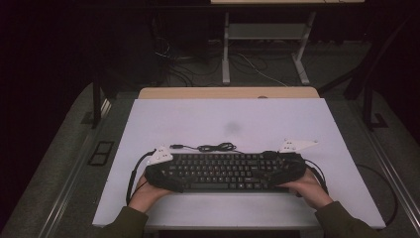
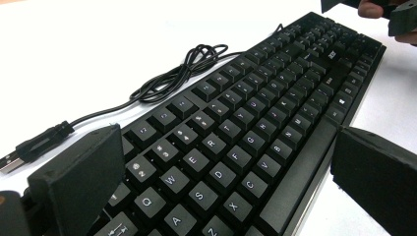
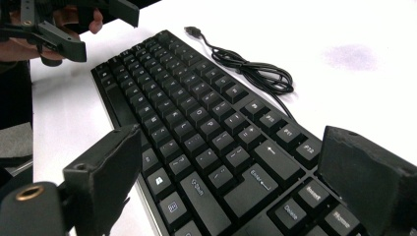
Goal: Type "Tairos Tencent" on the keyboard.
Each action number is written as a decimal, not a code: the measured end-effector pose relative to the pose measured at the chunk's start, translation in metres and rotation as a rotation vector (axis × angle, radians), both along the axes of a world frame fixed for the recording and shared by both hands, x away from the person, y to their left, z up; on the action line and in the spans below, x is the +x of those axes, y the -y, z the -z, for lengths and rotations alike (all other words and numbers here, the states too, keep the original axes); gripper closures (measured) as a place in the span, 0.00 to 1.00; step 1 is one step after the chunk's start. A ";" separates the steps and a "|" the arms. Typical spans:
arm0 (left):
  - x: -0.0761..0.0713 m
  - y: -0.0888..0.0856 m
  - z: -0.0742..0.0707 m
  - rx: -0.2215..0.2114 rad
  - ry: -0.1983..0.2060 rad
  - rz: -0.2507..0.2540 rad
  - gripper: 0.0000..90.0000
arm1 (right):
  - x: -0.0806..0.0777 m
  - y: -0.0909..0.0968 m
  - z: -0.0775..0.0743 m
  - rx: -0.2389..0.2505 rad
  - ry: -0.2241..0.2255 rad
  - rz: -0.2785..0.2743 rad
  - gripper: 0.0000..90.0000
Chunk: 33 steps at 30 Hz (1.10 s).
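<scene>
A black keyboard [image 1: 223, 171] lies flat near the front of the white table [image 1: 228, 119], with its black cable [image 1: 215, 147] coiled just behind it. My left gripper [image 1: 171, 174] is at the keyboard's left end. Its jaws stand wide open, one by the back edge and one by the front edge of the keyboard [image 2: 255, 113]. My right gripper [image 1: 283, 173] is at the right end, open the same way across the keyboard [image 3: 196, 113]. Whether any jaw touches the keyboard I cannot tell. The cable [image 2: 172, 78] ends in a loose USB plug [image 3: 193, 30].
A faint grey smudge [image 1: 233, 128] marks the table behind the cable. The table's far edge is a wooden strip [image 1: 228, 92]. Beyond it, a white desk frame [image 1: 267, 44] and loose wires sit on the dark floor. Bare table surface lies behind and beside the keyboard.
</scene>
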State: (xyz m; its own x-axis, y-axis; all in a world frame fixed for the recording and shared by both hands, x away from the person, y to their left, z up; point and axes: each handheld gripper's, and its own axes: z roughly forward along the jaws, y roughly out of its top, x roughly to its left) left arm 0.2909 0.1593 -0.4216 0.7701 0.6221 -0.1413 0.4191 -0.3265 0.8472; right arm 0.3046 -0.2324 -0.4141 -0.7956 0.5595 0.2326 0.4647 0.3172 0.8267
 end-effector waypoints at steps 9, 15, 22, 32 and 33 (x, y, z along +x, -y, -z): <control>0.004 0.001 0.000 -0.009 0.001 -0.004 0.00 | 0.004 -0.008 -0.002 -0.001 0.000 -0.012 0.10; 0.006 0.005 0.000 -0.010 0.002 0.003 0.00 | 0.007 -0.015 0.000 -0.006 -0.008 -0.028 0.10; 0.010 0.008 0.000 -0.015 0.002 0.000 0.00 | 0.012 -0.021 -0.001 -0.005 -0.007 -0.039 0.10; 0.016 0.014 0.000 -0.009 0.000 0.012 0.00 | 0.017 -0.033 -0.002 -0.004 -0.010 -0.057 0.10; 0.017 0.015 0.000 -0.007 0.000 0.014 0.00 | 0.018 -0.036 -0.001 -0.005 -0.011 -0.064 0.10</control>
State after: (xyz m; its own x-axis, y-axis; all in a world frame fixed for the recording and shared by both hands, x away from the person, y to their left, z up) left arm 0.3077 0.1444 -0.4213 0.7785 0.6106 -0.1454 0.4146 -0.3264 0.8494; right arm 0.3223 -0.1967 -0.4130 -0.8272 0.5086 0.2390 0.4527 0.3512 0.8196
